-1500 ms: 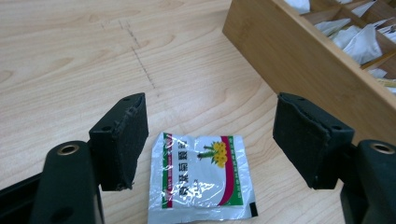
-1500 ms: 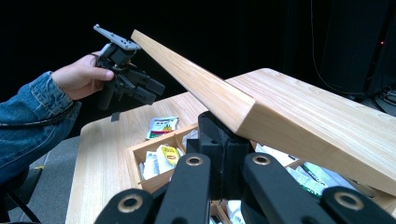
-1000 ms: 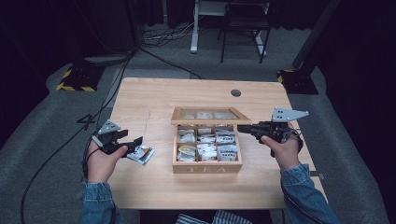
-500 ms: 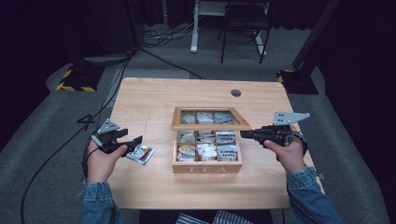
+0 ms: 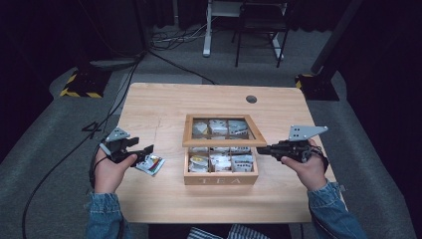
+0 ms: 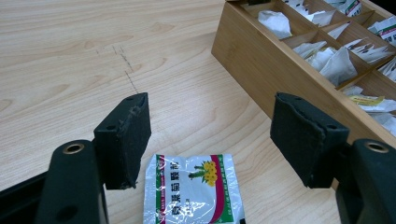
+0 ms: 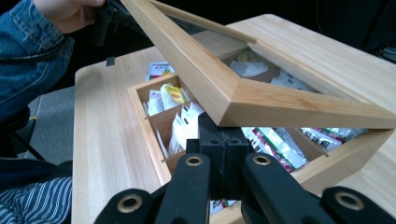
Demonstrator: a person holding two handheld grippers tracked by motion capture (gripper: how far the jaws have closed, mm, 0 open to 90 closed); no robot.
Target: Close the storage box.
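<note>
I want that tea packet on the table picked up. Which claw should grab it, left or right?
Left. The left claw is open with the tea packet lying right between its jaws. The right claw is shut, over by the wooden tea box, under its half-raised lid.

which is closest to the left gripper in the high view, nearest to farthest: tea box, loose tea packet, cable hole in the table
From the left gripper:
1. Loose tea packet, on the table right at the jaws, left of the box.
2. Wooden tea box, mid-table, to the gripper's right.
3. Cable hole, near the table's far edge, beyond the box.
</note>
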